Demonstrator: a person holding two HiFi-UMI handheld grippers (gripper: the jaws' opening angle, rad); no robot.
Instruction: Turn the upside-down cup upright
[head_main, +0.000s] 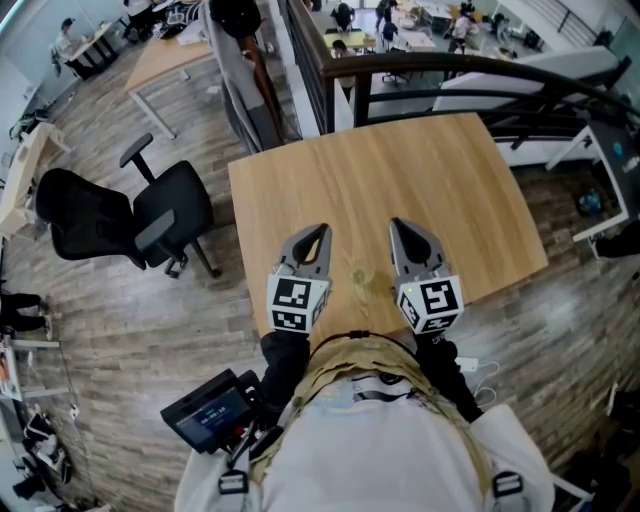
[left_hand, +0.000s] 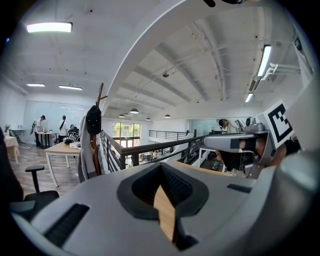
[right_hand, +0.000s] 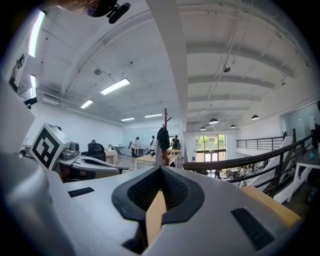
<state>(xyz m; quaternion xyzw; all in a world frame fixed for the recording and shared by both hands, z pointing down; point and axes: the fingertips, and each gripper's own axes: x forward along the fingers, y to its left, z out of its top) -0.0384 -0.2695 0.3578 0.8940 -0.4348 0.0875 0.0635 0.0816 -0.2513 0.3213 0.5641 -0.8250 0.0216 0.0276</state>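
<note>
On the wooden table (head_main: 400, 170), between my two grippers near the front edge, stands a faint, clear, cup-like thing (head_main: 360, 277). It is too faint to tell which way up it is. My left gripper (head_main: 322, 230) rests to its left with the jaws shut and nothing between them. My right gripper (head_main: 394, 224) rests to its right, also shut and empty. In the left gripper view the left gripper (left_hand: 161, 167) points over the table, with the right gripper (left_hand: 250, 145) beside it. The right gripper view shows the right gripper (right_hand: 160, 169) shut. The cup shows in neither gripper view.
A black office chair (head_main: 150, 215) stands left of the table. A dark railing (head_main: 450, 70) runs along the table's far edge, with a coat stand (head_main: 240, 40) at the far left corner. People sit at desks far behind.
</note>
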